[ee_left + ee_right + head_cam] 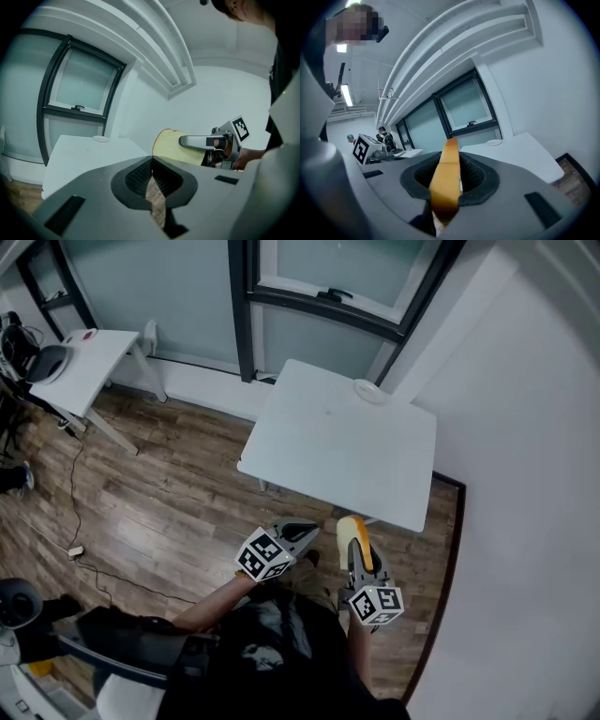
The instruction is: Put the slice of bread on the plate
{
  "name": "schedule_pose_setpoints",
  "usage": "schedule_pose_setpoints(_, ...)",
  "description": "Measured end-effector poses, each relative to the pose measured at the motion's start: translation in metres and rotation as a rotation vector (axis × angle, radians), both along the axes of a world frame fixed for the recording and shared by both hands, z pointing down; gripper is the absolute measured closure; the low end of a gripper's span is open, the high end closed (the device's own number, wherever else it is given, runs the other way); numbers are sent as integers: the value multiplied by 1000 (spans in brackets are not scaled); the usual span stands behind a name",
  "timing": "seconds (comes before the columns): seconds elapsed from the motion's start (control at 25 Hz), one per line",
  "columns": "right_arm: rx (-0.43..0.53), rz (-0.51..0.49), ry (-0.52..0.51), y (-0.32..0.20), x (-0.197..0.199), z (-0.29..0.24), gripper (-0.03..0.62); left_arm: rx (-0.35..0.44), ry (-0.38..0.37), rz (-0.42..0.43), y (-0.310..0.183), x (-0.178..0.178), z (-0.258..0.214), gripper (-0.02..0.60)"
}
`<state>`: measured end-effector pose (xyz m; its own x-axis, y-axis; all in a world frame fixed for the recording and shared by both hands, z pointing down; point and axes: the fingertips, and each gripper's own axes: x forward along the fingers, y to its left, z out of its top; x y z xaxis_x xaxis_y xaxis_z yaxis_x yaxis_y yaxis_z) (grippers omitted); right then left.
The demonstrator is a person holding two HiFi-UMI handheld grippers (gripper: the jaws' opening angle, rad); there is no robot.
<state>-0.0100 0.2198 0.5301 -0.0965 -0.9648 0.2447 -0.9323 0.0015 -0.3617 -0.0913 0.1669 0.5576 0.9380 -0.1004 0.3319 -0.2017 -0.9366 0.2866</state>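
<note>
My right gripper [354,538] is shut on a slice of bread [353,540], held on edge in front of the near side of the white table [319,451]. In the right gripper view the bread's tan crust [446,180] stands clamped between the pads. The left gripper view shows the slice's pale face [171,146] from the side. A small white plate [370,391] sits at the table's far corner, also seen as a plate [101,138] and as a plate [493,142]. My left gripper [305,532] is shut with nothing in it, beside the right one.
A second white table [89,367] stands at the far left with dark things on it. Window frames [328,301] and a white wall [525,474] bound the table's far and right sides. Wood floor [159,512] lies to the left, with a cable across it.
</note>
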Motion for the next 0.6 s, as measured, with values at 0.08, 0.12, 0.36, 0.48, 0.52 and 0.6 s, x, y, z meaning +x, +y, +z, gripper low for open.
schedule_pose_setpoints(0.08, 1, -8, -6, -12, 15, 1, 497, -3, -3, -3, -11, 15, 0, 577)
schedule_pose_setpoints(0.12, 5, -14, -3, -19, 23, -1, 497, -3, 1, -6, -17, 24, -1, 577)
schedule_pose_setpoints(0.36, 14, -56, 30, -58, 89, -9, 497, 15, 11, -14, -56, 95, -8, 577)
schedule_pose_setpoints(0.48, 7, -82, 21, -71, 113, -7, 497, 16, 7, -23, -66, 120, -9, 577)
schedule_pose_setpoints(0.52, 4, -91, 17, -75, 119, -5, 497, 15, 6, -29, -68, 126, -9, 577)
schedule_pose_setpoints(0.6, 4, -108, 7, -81, 129, -3, 497, 10, 7, -44, -73, 135, -7, 577)
